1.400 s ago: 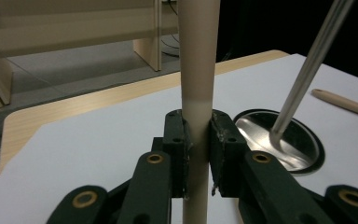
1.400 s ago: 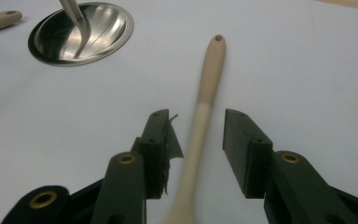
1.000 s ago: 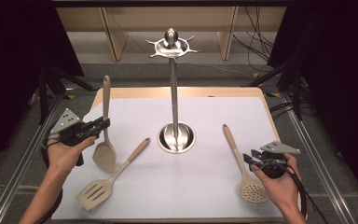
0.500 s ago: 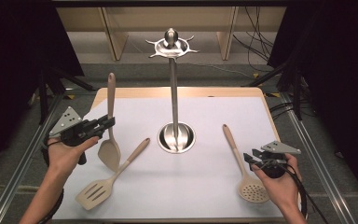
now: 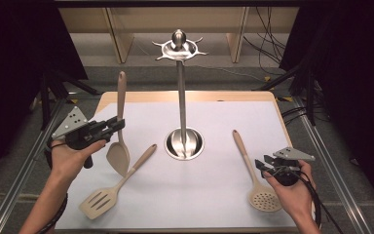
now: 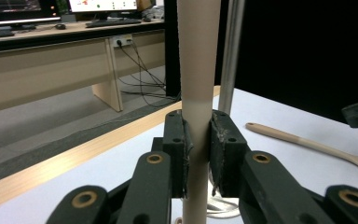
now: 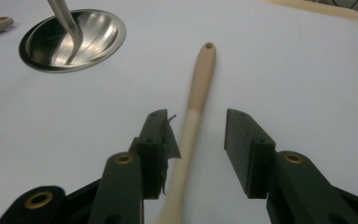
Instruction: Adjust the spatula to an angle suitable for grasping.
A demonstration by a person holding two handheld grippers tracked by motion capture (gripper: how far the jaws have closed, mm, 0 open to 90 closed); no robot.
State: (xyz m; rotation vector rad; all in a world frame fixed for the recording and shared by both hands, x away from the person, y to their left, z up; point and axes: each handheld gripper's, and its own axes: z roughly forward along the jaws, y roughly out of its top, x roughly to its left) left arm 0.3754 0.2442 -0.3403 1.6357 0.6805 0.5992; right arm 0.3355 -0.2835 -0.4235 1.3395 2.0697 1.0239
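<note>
My left gripper is shut on the handle of a beige spoon, which hangs nearly upright with its bowl low over the white mat. In the left gripper view both pads press the spoon handle. My right gripper rests at the front right, open, and its jaws have just been opening. The handle of a beige perforated skimmer lies on the mat between the jaws, untouched. The skimmer's round head is by the right hand.
A tall metal utensil stand rises from a round base at mid-mat, with hooks at its top. A beige slotted spatula lies diagonally at the front left. The white mat covers a wooden board.
The left gripper has lifted the spoon a little and carried it rightward, toward the stand. The right hand has stayed in place.
</note>
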